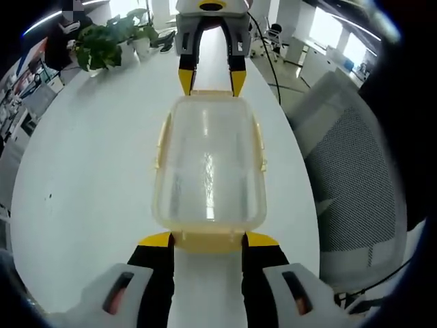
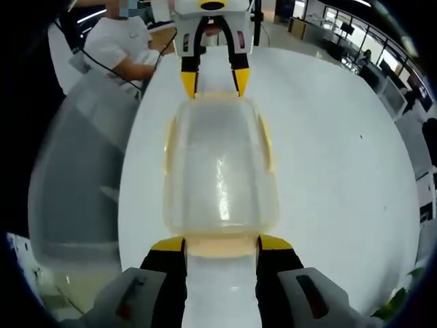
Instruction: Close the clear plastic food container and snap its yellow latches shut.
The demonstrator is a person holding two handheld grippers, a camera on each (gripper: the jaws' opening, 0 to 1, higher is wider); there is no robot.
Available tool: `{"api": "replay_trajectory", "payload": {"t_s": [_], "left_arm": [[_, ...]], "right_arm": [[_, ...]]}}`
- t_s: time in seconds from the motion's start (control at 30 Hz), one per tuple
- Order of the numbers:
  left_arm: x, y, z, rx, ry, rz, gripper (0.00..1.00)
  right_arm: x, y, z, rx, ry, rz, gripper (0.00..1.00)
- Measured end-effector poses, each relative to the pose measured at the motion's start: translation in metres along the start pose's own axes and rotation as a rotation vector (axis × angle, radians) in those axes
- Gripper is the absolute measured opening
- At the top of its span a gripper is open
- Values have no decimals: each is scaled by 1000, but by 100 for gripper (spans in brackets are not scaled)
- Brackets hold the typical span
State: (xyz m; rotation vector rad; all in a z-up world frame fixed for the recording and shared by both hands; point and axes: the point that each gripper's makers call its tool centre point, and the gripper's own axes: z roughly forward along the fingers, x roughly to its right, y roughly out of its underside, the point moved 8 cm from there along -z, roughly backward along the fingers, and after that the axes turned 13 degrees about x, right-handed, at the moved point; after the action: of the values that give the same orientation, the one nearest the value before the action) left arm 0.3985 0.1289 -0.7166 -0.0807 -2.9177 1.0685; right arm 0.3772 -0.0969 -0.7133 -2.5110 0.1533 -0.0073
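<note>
Yellow-tipped jaws of my left gripper (image 1: 208,240) stand apart at the near end latch of the clear container (image 1: 209,166), lid on, lying on the white table (image 1: 89,178); my right gripper (image 2: 221,244) stands likewise spread at the opposite end; beyond sit a potted plant (image 1: 102,42) and a mesh chair (image 1: 355,184).

Bright, even daylight; glare on container lid (image 1: 208,167); fisheye-warped, blurred edges
</note>
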Motion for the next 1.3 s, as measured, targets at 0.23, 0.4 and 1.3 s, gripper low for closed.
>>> {"api": "replay_trajectory", "payload": {"t_s": [0.23, 0.4, 1.3], "left_arm": [[0, -11, 8, -1, 2, 3, 37], [1, -15, 14, -1, 3, 5, 37], [2, -36, 39, -2, 7, 15, 37]], "right_arm": [[0, 11, -7, -8, 5, 3, 37], [-1, 18, -10, -10, 7, 4, 37], [-2, 46, -23, -36, 21, 9, 37]]}}
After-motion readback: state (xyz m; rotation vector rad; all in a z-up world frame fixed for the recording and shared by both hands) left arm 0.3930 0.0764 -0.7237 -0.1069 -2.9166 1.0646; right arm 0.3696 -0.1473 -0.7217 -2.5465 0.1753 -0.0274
